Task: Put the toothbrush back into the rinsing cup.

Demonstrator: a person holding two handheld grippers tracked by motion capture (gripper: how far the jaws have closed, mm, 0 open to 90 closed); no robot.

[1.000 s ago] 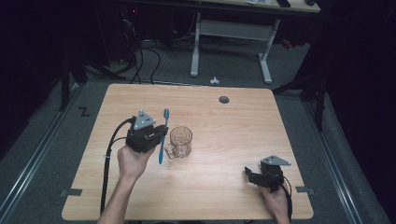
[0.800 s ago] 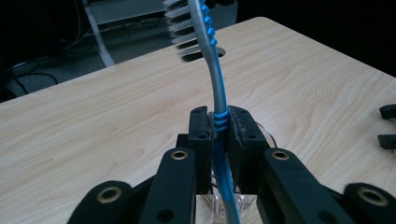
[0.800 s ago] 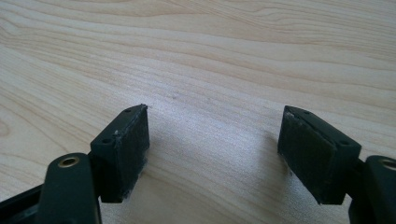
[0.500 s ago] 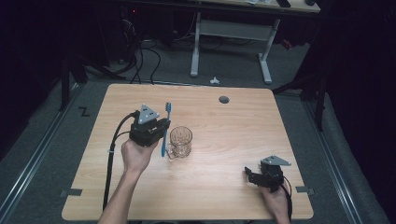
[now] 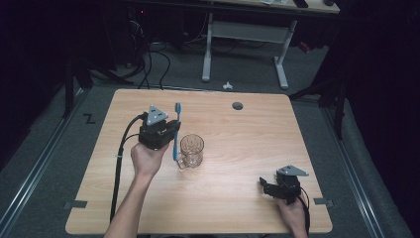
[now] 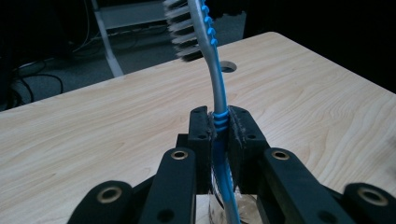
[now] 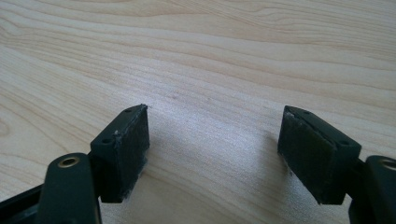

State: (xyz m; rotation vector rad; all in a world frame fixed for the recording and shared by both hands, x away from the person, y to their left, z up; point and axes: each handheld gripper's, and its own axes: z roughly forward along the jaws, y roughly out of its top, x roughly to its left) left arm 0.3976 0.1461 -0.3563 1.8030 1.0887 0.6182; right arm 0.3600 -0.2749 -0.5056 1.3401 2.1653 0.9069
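My left gripper (image 5: pixel 171 130) (image 6: pixel 219 130) is shut on a blue and grey toothbrush (image 5: pixel 176 130) (image 6: pixel 212 70), which it holds above the table with the bristle end pointing away from the person. A clear glass mug (image 5: pixel 191 150) stands just right of that gripper; its rim (image 6: pixel 224 210) peeks out under the jaws. My right gripper (image 5: pixel 267 187) (image 7: pixel 215 154) rests low over the wood near the front right corner, open, with nothing between its pads (image 7: pixel 133 140).
The wooden table (image 5: pixel 247 129) has a round cable hole (image 5: pixel 237 105) near its far edge. Beyond it stand a white desk frame (image 5: pixel 245 44) and floor cables (image 5: pixel 158 59). A black cable (image 5: pixel 121 153) trails from the left gripper.
The left hand has moved the toothbrush slightly away from the person and lifted it beside the mug. The right gripper has stayed put.
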